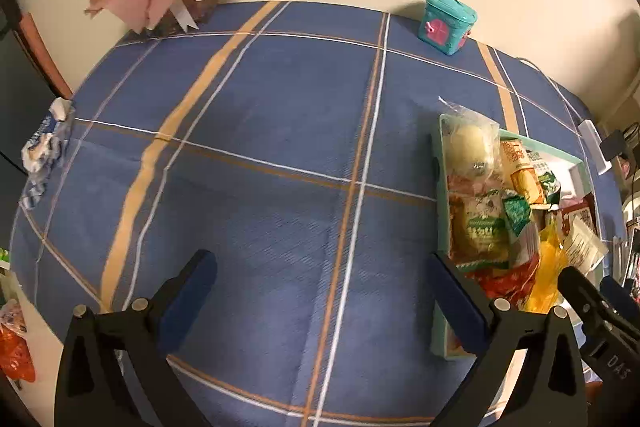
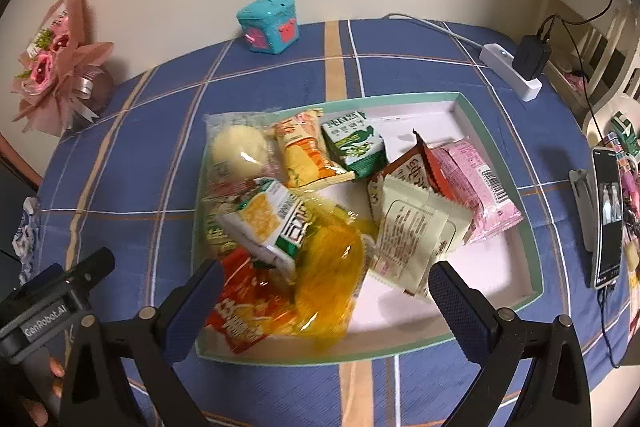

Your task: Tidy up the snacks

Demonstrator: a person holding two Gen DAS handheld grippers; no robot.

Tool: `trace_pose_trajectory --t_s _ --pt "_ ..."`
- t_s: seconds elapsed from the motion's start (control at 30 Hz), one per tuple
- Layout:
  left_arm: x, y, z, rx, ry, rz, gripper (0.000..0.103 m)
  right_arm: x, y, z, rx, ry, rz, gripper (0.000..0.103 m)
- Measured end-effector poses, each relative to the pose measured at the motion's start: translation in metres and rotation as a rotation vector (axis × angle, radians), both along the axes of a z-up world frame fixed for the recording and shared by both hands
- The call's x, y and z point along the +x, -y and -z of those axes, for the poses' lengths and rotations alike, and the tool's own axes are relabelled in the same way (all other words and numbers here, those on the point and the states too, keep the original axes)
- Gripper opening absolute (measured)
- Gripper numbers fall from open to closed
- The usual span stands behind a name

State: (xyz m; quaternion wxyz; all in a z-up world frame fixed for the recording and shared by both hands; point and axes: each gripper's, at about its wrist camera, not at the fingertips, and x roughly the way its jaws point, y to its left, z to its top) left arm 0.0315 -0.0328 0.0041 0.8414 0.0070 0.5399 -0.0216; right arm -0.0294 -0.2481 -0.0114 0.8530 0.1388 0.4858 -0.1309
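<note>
Our left tool (image 1: pixel 320 307) has its two blue fingers wide apart, with nothing between them. It hangs over a bare part of the blue checked surface (image 1: pixel 260 131). Our right tool (image 2: pixel 326 307) is also spread wide and holds nothing. It hangs just above the near edge of the box.

Going left to right, we see a pink flower bunch (image 2: pixel 56 67) at the far left by the wall, and a little teal toy box (image 2: pixel 270 25) farther back. Then comes the mint box (image 2: pixel 520 187) with the snacks inside. They all sit piled in it, mostly on its left side. The right side shows white floor.

We think the job now is to pick one snack and set it neat. To do it well, we should go for a top one, like the yellow bag (image 2: pixel 332 259), and pinch it across its thin side, not squash the soft round bun (image 2: pixel 240 149).

The yellow bag's long way runs from the near edge toward the back left. The pink pack (image 2: pixel 476 183) lies slanted, with its long way running from back left to near right.
</note>
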Motion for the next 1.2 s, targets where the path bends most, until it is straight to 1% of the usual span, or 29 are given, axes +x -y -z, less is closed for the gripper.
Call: trace_pose_trajectory --t_s 0.23,0.47,0.53,0.63,0.67,0.83,1.0,1.2 --pt "-0.024 -0.009 -0.016 -0.004 0.049 0.001 0.103 -0.022 -0.017 -0.005 -0.026 0.03 -0.015 0.103" --pt "-0.037 -0.021 -0.023 -0.004 0.053 -0.038 0.103 -0.041 -0.028 -0.005 -0.032 0.045 -0.02 0.103" --pt "-0.041 -0.022 -0.024 0.015 0.053 -0.036 0.103 -0.045 -0.03 -0.006 -0.036 0.051 -0.022 0.103" --pt "-0.046 -0.021 -0.024 0.092 0.057 -0.037 0.103 -0.049 -0.033 -0.008 -0.044 0.062 -0.022 0.103" --pt "-0.047 -0.021 -0.024 0.101 0.061 -0.033 0.103 -0.051 -0.034 -0.009 -0.046 0.066 -0.022 0.103" --pt "-0.053 -0.019 -0.024 0.119 0.055 0.006 0.103 -0.054 -0.037 -0.012 -0.055 0.075 -0.028 0.103" --pt "-0.056 -0.018 -0.027 0.122 0.061 0.025 0.103 -0.054 -0.038 -0.012 -0.057 0.071 -0.03 0.103" --pt "-0.055 -0.016 -0.024 0.123 0.043 0.045 0.103 -0.051 -0.038 -0.011 -0.053 0.065 -0.035 0.103"
